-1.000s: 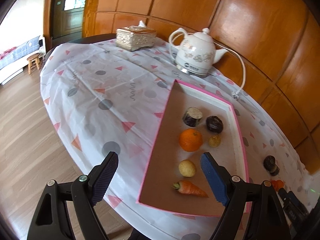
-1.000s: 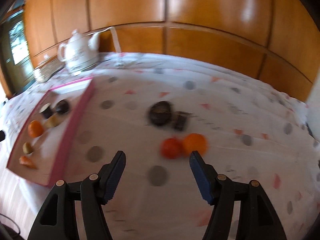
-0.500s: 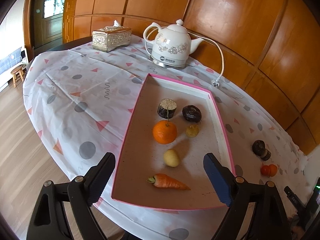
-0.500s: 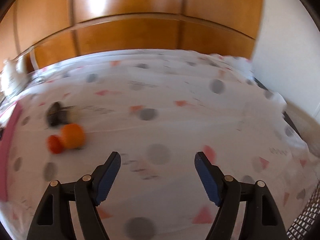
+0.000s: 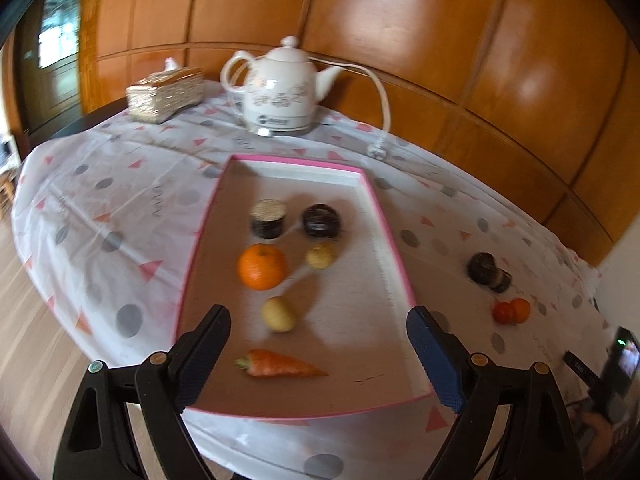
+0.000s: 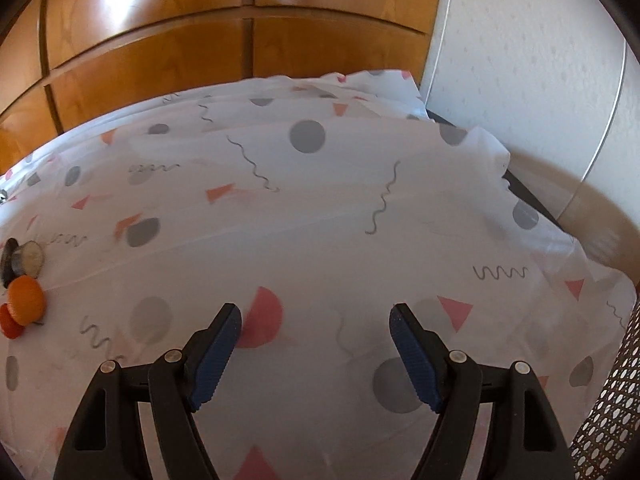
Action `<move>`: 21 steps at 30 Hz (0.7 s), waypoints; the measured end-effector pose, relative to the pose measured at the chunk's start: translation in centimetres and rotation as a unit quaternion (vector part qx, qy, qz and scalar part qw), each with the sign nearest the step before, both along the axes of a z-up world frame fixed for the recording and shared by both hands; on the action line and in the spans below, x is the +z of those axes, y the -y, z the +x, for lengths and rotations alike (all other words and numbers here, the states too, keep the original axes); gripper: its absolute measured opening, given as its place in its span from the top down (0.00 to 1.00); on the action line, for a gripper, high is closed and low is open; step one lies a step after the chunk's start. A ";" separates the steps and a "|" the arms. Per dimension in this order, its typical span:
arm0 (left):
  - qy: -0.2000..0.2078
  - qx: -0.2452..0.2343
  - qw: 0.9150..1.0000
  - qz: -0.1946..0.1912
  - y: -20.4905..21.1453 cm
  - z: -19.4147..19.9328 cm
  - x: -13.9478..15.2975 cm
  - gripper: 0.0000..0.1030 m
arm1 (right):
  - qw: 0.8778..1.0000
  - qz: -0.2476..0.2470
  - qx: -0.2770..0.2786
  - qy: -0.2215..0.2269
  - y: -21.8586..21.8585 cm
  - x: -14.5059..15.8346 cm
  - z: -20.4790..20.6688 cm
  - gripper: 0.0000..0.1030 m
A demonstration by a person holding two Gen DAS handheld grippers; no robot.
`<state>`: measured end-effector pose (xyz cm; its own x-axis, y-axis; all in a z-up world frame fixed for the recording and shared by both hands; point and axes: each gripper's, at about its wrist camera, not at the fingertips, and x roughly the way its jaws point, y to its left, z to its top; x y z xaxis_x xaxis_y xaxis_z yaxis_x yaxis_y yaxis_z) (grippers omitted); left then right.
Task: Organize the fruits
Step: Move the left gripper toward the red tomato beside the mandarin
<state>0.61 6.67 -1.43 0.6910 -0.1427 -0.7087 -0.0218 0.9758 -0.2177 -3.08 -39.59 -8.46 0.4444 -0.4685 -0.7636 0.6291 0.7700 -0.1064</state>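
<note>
Cardboard tray (image 5: 394, 276), pink rim; tapered carrot (image 5: 280, 365); ceramic kettle (image 5: 280, 90).

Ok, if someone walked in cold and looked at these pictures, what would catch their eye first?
Probably the pink-edged tray in the middle of the spotted tablecloth, with a bright orange, a carrot and a few other small items in it. Behind it stands a white teapot against the wood-panelled wall. Off to the tray's right, a few fruits lie loose on the cloth.
</note>
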 end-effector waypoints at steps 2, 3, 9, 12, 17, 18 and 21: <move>0.004 -0.028 1.000 0.000 1.1 0.3 0.4 0.13 | 1.000 0.001 -0.004 0.005 0.3 -0.3 0.0 0.18; 0.008 -0.043 0.999 0.000 1.7 0.4 0.7 0.13 | 1.000 0.003 -0.005 0.006 0.4 -0.3 0.0 0.17; 0.007 -0.126 0.992 0.017 6.1 1.5 1.2 0.14 | 0.999 0.036 -0.017 0.022 1.4 -0.7 -0.3 0.10; -0.010 -0.153 0.988 0.013 8.1 2.3 0.9 0.18 | 0.999 0.038 -0.017 0.027 1.4 -0.9 -0.3 0.08; -0.025 -0.197 0.980 0.011 11.2 3.5 0.7 0.27 | 0.999 0.036 -0.020 0.026 1.3 -1.0 -0.2 0.06; -0.024 -0.208 0.978 0.014 12.0 3.6 0.7 0.32 | 0.999 0.036 -0.020 0.027 1.3 -1.0 -0.2 0.06; -0.031 -0.248 0.968 0.015 14.1 4.3 0.4 0.48 | 0.999 0.037 -0.019 0.027 1.3 -1.1 -0.2 0.06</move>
<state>4.91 -7.47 -1.06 0.4989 -0.4241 -0.7558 0.4392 0.8755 -0.2014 -3.28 -40.92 -9.53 0.4693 -0.4297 -0.7714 0.6615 0.7498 -0.0153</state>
